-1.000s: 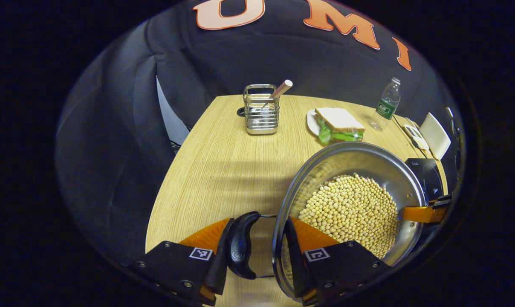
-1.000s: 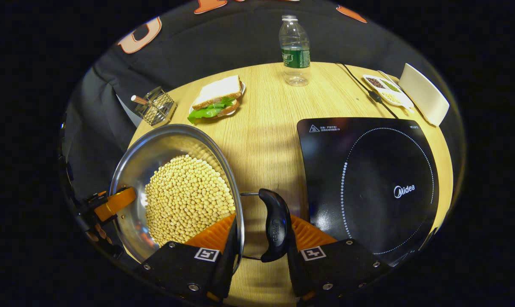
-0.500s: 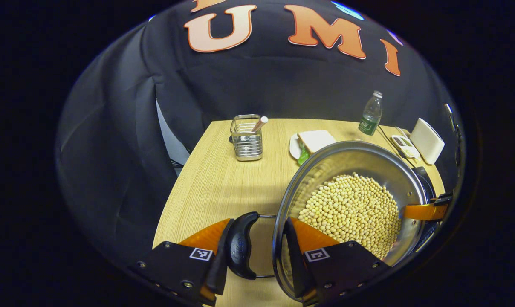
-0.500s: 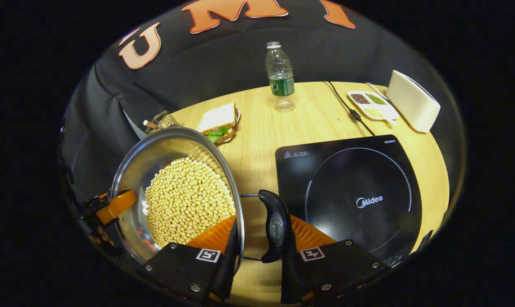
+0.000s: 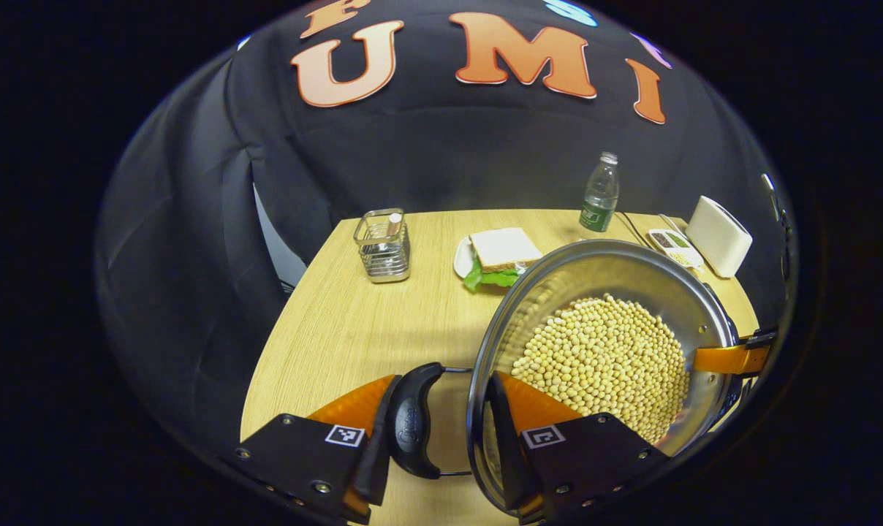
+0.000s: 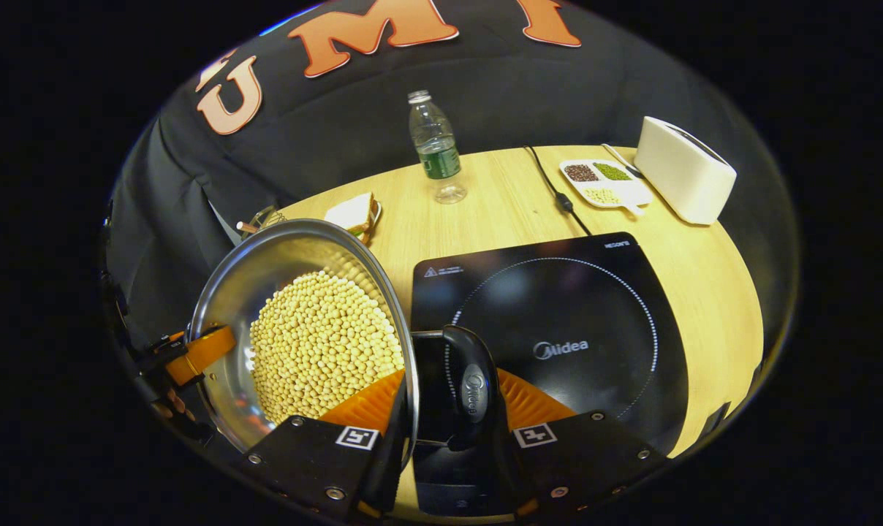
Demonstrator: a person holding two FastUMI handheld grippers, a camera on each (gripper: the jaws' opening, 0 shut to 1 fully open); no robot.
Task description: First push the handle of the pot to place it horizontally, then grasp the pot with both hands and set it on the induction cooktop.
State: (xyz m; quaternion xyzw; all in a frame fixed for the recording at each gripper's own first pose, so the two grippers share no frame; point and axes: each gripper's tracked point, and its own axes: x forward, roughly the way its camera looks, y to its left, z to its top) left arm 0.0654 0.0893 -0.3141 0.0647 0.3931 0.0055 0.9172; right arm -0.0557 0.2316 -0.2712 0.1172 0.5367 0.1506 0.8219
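Note:
A steel pot (image 5: 602,358) filled with pale yellow beans hangs above the wooden table (image 5: 354,321). My left gripper (image 5: 441,387) is shut on the pot's black left handle (image 5: 410,420), one finger outside the handle and the other inside the rim. My right gripper (image 6: 449,383) is shut the same way on the right handle (image 6: 472,387) of the pot (image 6: 317,343). That handle is over the left part of the black induction cooktop (image 6: 580,321). Each view shows the other gripper's orange finger on the pot's far rim.
At the back of the table stand a water bottle (image 6: 434,146), a sandwich on a plate (image 5: 500,252) and a wire utensil holder (image 5: 384,245). A white box (image 6: 684,169), a divided dish of beans (image 6: 606,183) and a black cable (image 6: 551,186) lie behind the cooktop.
Both grippers have lifted the pot off the table and carried it to the right. Its right handle now hangs over the cooktop's left part instead of bare wood.

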